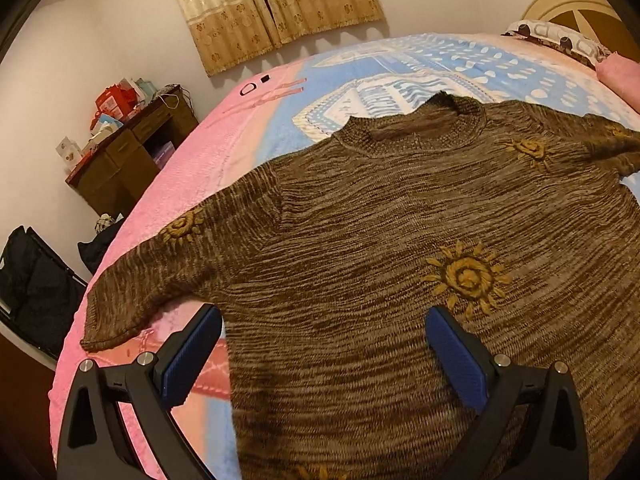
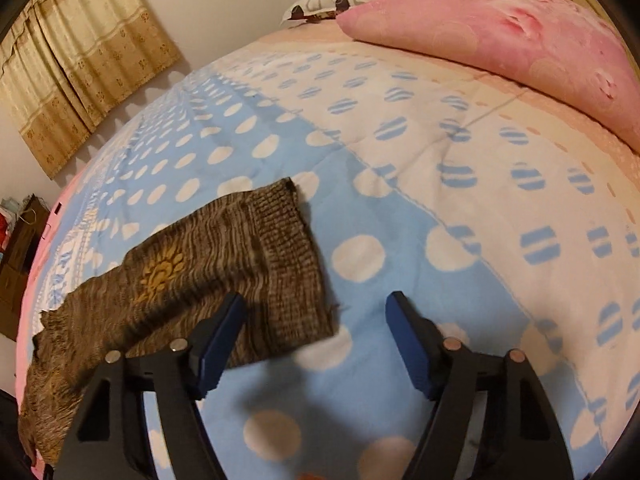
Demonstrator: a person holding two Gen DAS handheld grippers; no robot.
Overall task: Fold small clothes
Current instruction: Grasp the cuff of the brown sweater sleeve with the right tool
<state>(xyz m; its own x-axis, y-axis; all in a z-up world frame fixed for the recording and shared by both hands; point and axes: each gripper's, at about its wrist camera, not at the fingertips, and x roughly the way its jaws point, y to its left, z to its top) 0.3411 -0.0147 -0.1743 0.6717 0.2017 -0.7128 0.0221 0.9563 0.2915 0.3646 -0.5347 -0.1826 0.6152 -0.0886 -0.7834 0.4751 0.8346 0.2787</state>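
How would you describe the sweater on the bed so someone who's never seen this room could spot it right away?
Start at the bed with the blue, white and pink dotted blanket that fills the room. Spread flat across it, sleeves out, lies the brown marled knit sweater. It is the only dark thing on the pastel bedding, with a ribbed round collar and mustard-yellow embroidered suns, unlike the plain pink pillow near the headboard.
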